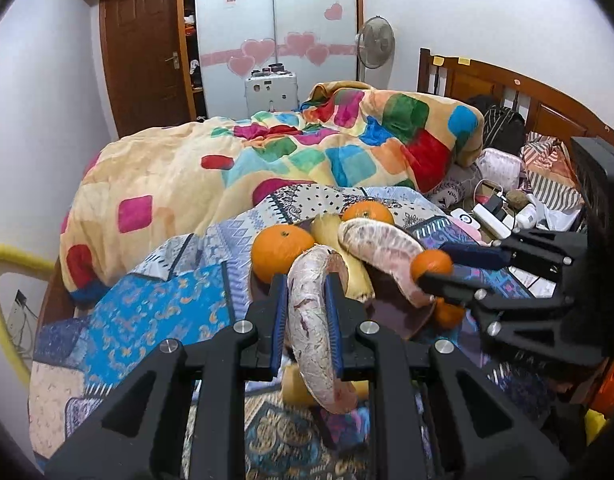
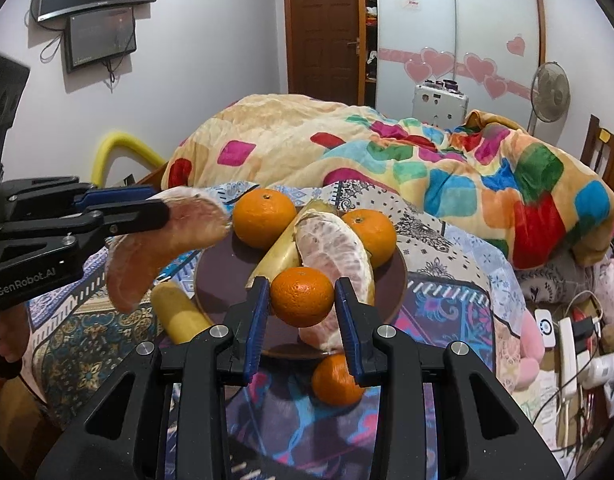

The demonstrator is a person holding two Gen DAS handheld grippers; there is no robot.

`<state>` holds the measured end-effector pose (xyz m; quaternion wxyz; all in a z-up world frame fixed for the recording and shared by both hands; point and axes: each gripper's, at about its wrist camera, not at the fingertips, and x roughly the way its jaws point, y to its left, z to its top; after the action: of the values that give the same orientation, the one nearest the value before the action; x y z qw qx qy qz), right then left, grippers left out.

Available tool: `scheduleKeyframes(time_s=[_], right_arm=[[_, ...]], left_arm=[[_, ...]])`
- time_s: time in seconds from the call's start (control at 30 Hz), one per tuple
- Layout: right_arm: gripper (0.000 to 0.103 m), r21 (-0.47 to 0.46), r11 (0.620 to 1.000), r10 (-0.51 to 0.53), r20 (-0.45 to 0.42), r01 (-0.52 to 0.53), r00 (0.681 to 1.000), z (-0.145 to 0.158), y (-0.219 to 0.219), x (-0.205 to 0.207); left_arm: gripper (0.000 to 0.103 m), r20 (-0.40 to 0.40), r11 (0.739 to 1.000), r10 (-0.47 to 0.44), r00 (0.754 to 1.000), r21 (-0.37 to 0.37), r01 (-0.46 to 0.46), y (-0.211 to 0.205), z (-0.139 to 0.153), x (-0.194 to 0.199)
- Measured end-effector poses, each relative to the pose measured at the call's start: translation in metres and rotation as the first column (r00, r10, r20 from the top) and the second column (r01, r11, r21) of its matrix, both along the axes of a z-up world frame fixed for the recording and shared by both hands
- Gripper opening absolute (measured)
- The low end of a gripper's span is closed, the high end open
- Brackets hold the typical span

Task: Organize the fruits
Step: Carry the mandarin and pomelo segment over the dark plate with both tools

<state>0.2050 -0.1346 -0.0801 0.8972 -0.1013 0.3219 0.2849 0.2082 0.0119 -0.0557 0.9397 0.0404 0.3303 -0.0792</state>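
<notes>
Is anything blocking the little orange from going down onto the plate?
Partly. The right tool holds the small orange over the plate, but the pomelo wedge and banana lie just behind it. The bare plate at front left looks free.

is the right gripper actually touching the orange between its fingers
Cannot tell. In the right wrist view the orange sits between the right gripper pads with thin gaps visible on both sides; in the left wrist view the fingertips overlap the fruit.
</notes>
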Motion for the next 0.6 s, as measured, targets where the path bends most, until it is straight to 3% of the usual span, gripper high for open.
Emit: scheduleKeyframes(time_s=[0.27, 0.33, 0.37, 0.4, 0.6], right_arm=[[0.031, -0.039, 0.999, 0.021, 0.001, -0.021, 1.0, -0.007, 0.015, 0.016], [0.031, -0.051, 0.998, 0.028, 0.003, -0.028, 1.0, -0.009, 0.018, 0.017], [0.031, -0.057, 0.998, 0.031, 0.003, -0.031, 1.0, -0.01, 0.02, 0.018], [0.031, -0.062, 0.998, 0.034, 0.003, -0.033, 0.999, -0.011, 0.021, 0.018], [0.032, -0.079, 0.996, 0.04, 0.017, -0.039, 0.999, -0.014, 0.023, 0.016]], left_arm=[[0.018, -0.005, 1.0, -0.002, 1.0, -0.016, 0.002, -0.005, -0.01, 0.035], [0.016, -0.002, 1.0, -0.002, 1.0, -0.017, 0.002, -0.006, -0.012, 0.04], [0.008, 0.004, 1.0, -0.002, 1.0, -0.02, 0.002, -0.006, -0.013, 0.043], [0.006, 0.012, 1.0, -0.001, 1.0, -0.017, 0.001, -0.006, -0.013, 0.044], [0.006, -0.003, 1.0, -0.003, 1.0, -0.013, 0.003, -0.005, -0.018, 0.049]])
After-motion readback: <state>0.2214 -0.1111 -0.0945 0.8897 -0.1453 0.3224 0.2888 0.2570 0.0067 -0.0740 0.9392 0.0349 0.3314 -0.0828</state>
